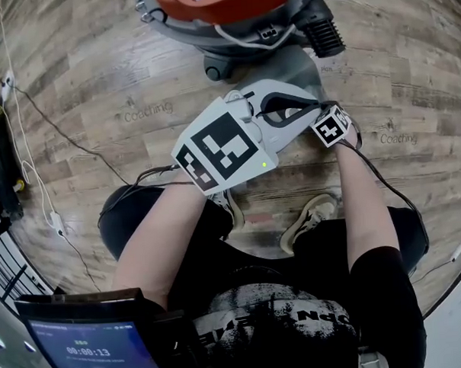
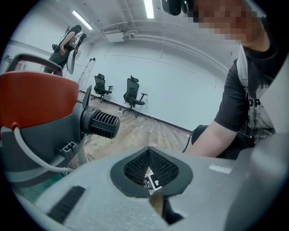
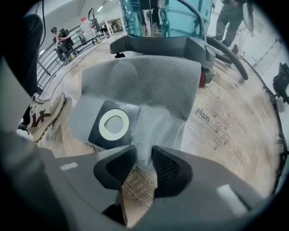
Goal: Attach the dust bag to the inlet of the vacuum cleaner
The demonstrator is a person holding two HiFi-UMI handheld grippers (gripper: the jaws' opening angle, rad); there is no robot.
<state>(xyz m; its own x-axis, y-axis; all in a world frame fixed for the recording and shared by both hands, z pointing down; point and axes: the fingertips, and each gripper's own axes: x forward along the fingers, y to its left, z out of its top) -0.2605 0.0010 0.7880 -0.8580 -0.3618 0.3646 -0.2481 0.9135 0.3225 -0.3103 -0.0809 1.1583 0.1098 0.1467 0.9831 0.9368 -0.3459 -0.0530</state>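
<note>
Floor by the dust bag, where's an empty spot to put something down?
The wood floor to the right of the dust bag is bare, up to the black hose. It is crowded left of the bag, where a shoe sits, and behind it, where the vacuum cleaner stands close.

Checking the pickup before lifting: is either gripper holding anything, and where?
The right gripper pinches the dust bag by its near fabric edge, beside the collar; the left gripper is shut, empty.

Left tongs [image 2: 148, 158] are closed and nearly level; right tongs [image 3: 144, 154] point steeply down, pinching the dust bag [image 3: 149, 90].
</note>
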